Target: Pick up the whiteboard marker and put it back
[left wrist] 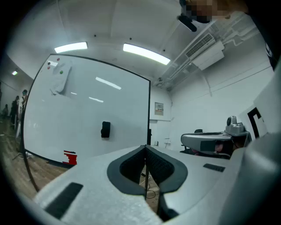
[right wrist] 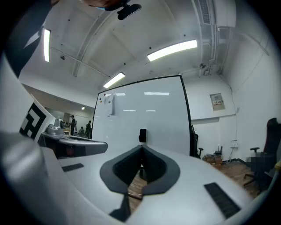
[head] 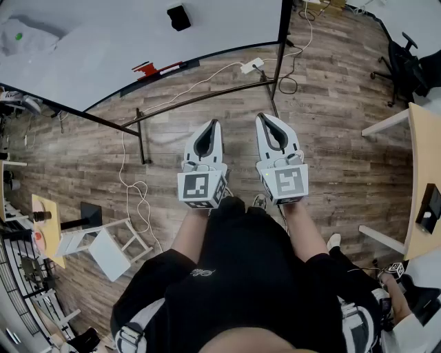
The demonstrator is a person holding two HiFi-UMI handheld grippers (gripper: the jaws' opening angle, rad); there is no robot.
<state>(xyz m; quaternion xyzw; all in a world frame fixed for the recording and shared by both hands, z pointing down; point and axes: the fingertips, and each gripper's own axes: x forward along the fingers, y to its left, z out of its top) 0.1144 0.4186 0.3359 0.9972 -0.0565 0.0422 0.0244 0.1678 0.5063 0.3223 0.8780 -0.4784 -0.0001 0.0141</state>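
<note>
The whiteboard [head: 103, 41] stands ahead on a black frame, with a black eraser [head: 178, 16] stuck to it. Small red items [head: 147, 69] lie on its tray at the lower edge, beside a thin dark-and-red stick [head: 169, 67] that may be the marker. I cannot make it out clearly. My left gripper [head: 215, 123] and right gripper [head: 262, 116] are held side by side and level over the wooden floor, well short of the board. Both are shut with nothing between the pads. The left gripper view shows the red items [left wrist: 69, 157] at the board's lower left.
A white power strip [head: 251, 66] and cables [head: 138, 193] lie on the floor under the board's frame [head: 207, 96]. A black office chair [head: 403, 62] and a wooden desk [head: 424, 172] are at the right. A white stool [head: 103, 248] stands at the left.
</note>
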